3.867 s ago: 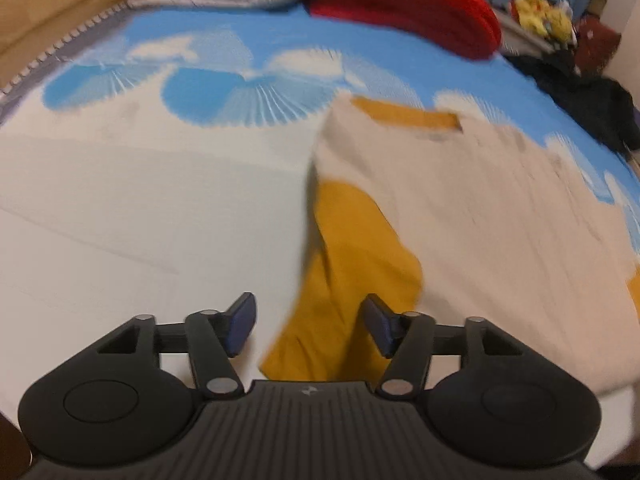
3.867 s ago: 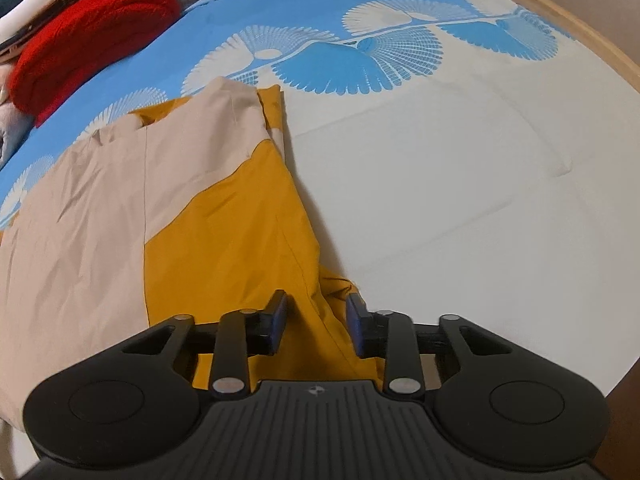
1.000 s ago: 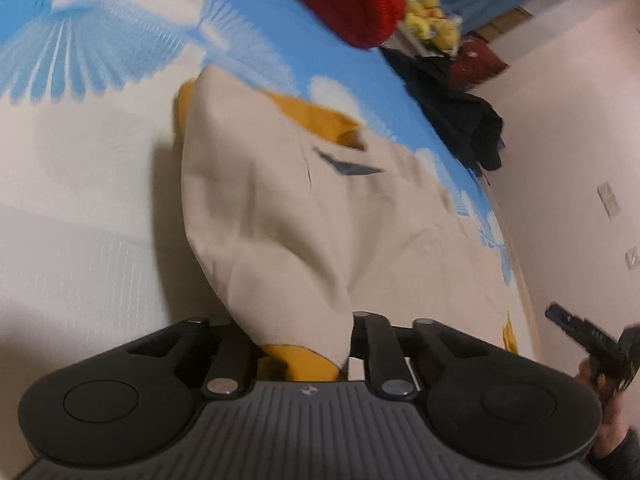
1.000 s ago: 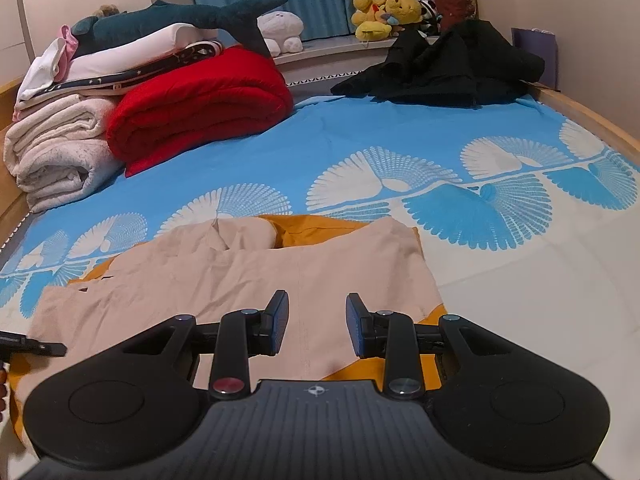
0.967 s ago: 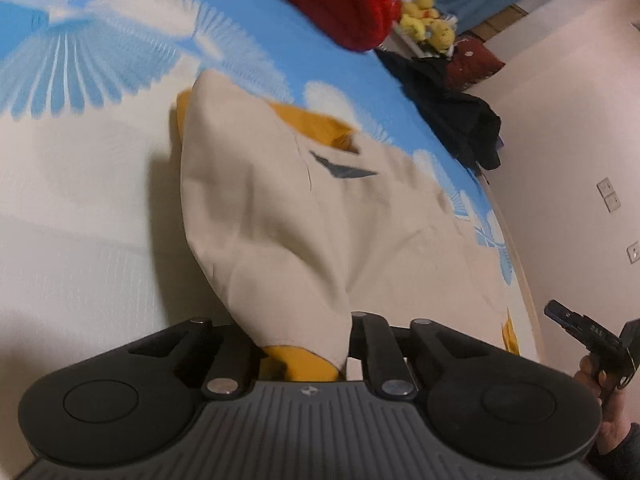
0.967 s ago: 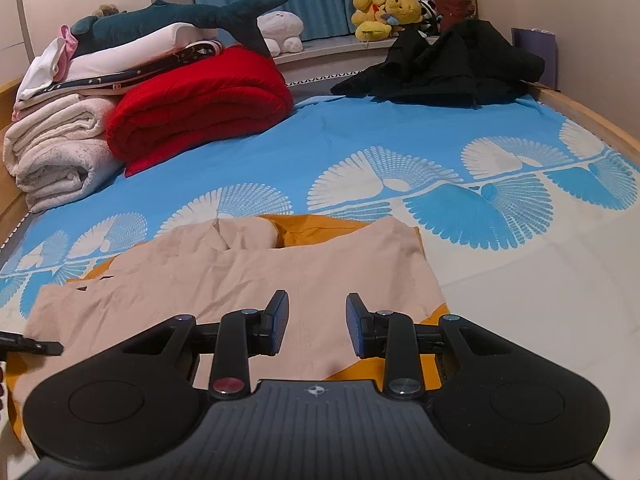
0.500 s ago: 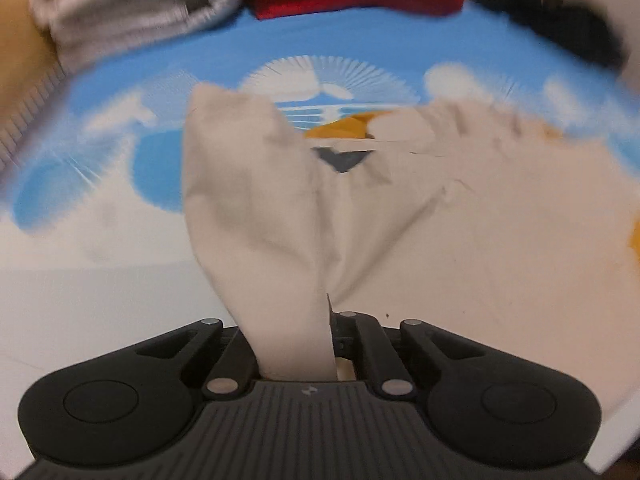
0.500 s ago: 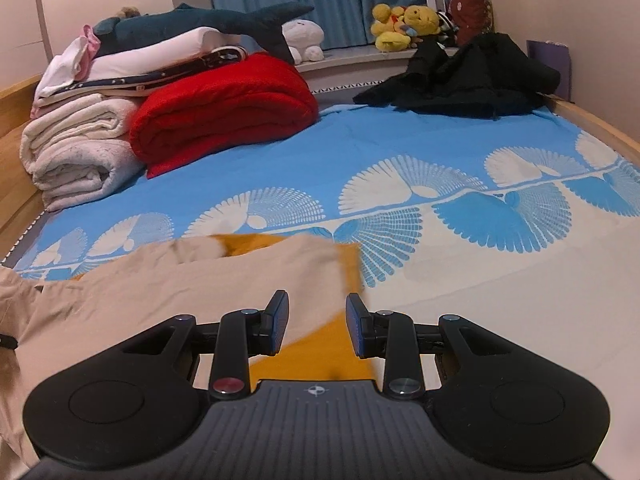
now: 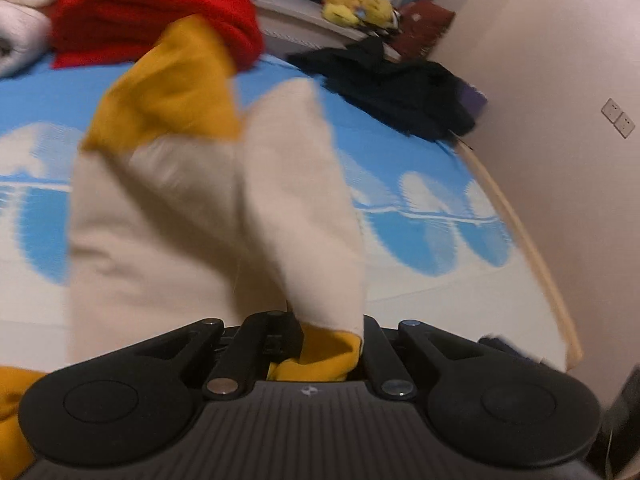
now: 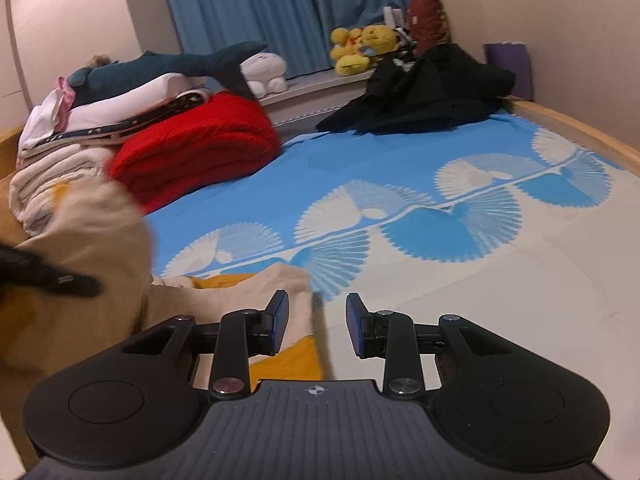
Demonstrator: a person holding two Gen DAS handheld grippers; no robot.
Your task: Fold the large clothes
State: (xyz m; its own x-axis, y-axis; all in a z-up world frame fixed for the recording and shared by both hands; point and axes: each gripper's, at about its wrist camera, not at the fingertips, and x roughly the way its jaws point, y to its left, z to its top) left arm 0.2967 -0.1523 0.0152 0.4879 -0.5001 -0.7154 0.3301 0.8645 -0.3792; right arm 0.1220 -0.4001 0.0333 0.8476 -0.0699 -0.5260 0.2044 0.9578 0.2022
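A large beige and mustard garment (image 9: 208,216) hangs bunched in front of the left wrist camera, lifted off the blue and white bed sheet (image 9: 420,232). My left gripper (image 9: 326,334) is shut on a beige and mustard edge of it; the cloth hides the fingertips. In the right wrist view the raised part of the garment (image 10: 100,232) bulges at the left, with the left gripper (image 10: 52,276) a dark blur against it. The garment's low end (image 10: 256,292) still lies on the sheet. My right gripper (image 10: 316,326) hovers open over that end, nothing between its blue pads.
A red blanket (image 10: 196,152) and white folded bedding (image 10: 44,184) are stacked at the back left. A black clothes pile (image 10: 424,92) and plush toys (image 10: 360,48) sit at the back. The wooden bed edge (image 9: 532,248) runs along the wall on the right.
The left gripper has risen and swung across with the garment, which now hangs from it instead of lying flat. In the right view the cloth has been drawn left; the right gripper stays open.
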